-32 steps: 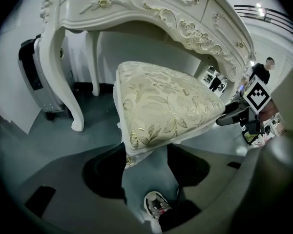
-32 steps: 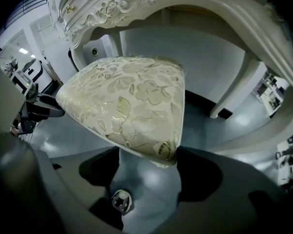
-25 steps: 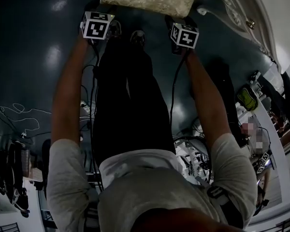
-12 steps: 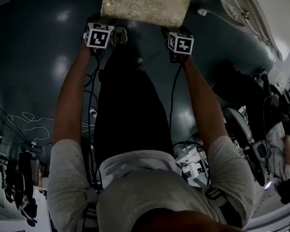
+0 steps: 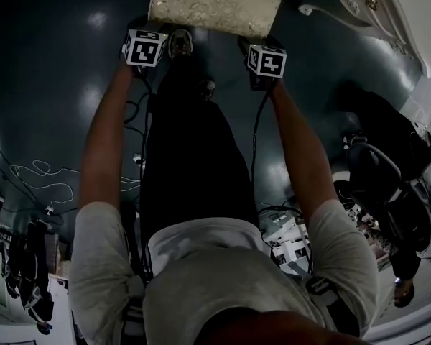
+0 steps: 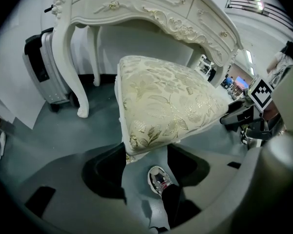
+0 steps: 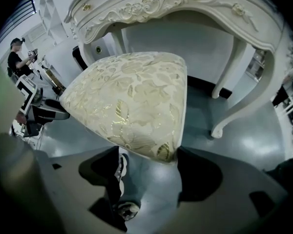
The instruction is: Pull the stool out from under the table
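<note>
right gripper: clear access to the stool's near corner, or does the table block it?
Looks like yes. The right gripper has the stool corner between its jaws, apparently clamped on it. The table stands behind the stool, not between gripper and corner.

No words, brand names or numbers can be read anywhere; the only printed signs are the black-and-white square code patterns on the left marker cube [image 5: 144,49] and the right marker cube [image 5: 266,61], which carry no legible letters or digits.
</note>
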Available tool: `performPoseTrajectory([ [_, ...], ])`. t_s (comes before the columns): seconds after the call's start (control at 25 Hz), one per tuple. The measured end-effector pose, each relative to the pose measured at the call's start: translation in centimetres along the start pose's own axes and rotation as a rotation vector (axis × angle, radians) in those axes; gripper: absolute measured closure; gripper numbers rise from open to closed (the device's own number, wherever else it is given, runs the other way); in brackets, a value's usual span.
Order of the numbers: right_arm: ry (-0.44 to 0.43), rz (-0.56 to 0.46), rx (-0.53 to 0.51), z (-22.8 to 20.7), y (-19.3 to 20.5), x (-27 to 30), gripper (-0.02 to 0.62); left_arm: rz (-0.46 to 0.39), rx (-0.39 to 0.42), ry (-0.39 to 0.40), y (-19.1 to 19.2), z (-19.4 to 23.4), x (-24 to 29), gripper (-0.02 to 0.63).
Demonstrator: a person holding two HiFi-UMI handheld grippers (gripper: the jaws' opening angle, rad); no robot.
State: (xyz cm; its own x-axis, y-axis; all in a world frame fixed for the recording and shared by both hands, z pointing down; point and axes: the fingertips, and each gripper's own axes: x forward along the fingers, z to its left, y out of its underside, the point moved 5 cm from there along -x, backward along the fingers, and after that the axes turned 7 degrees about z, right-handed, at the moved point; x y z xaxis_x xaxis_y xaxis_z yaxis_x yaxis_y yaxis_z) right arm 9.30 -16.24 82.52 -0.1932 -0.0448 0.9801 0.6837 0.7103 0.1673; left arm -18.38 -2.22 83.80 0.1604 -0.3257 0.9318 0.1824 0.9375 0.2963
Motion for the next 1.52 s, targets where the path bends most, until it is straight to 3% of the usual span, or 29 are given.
performPoseTrajectory([
  [0.72,-0.015,0.061,0.009,2.1,5.8,-0.7,0.229,0.045,-0.019,0.007,5.6,-1.7,-1.8,0.351],
  [0.96,-0.035,0.087,0.006,3.8,9.7,-0.8,0.229,0.084,-0.035,0.006,9.8,-2.8,-2.7,0.351],
  [1.52,-0.1,0.156,0.009,4.9,17.7,-2.8,0.229,0.178,0.019,-0.01,14.8,-6.2,-3.9,0.351],
])
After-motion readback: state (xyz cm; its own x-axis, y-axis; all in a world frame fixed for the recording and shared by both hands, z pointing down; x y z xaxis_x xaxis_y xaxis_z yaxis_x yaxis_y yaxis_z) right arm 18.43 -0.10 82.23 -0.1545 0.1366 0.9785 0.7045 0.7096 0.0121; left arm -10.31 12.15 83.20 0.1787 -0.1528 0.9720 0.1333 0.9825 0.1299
